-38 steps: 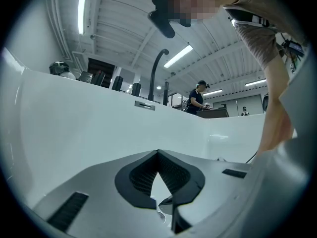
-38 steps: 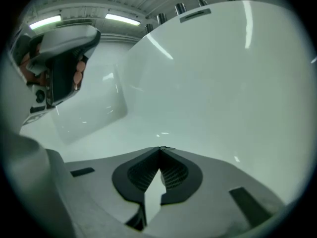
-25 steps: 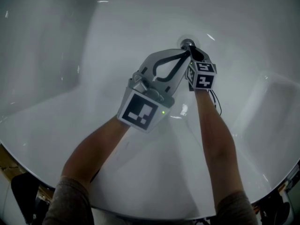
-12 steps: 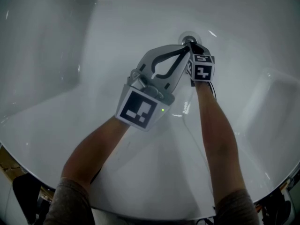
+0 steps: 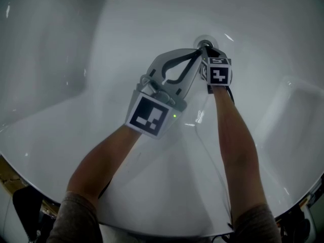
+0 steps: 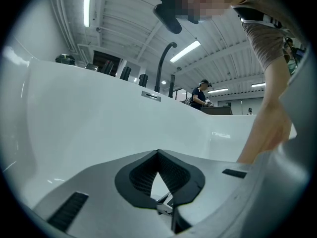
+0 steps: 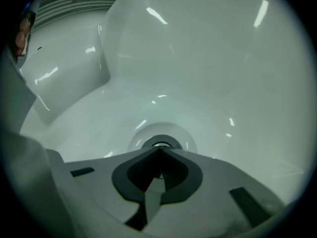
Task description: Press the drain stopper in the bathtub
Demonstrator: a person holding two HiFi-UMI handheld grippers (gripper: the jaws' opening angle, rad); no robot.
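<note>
The round metal drain stopper (image 5: 203,41) sits in the floor of the white bathtub (image 5: 126,39), partly covered by both gripper tips. My right gripper (image 5: 206,48) is shut and points steeply down at it. In the right gripper view its closed tips (image 7: 159,151) sit right at the stopper (image 7: 160,144); I cannot tell whether they touch. My left gripper (image 5: 197,53) is shut on nothing, and its tip lies beside the right gripper's tip. In the left gripper view the closed jaw tips (image 6: 158,153) face the tub wall.
A recessed ledge (image 5: 298,115) shapes the tub's right side, and the left wall (image 5: 45,49) slopes steeply. Beyond the tub rim stand a dark faucet (image 6: 165,66) and a distant person (image 6: 200,93). My right forearm (image 6: 267,118) crosses the left gripper view.
My right gripper has moved up the picture, closer onto the drain stopper. The left gripper has shifted only slightly the same way.
</note>
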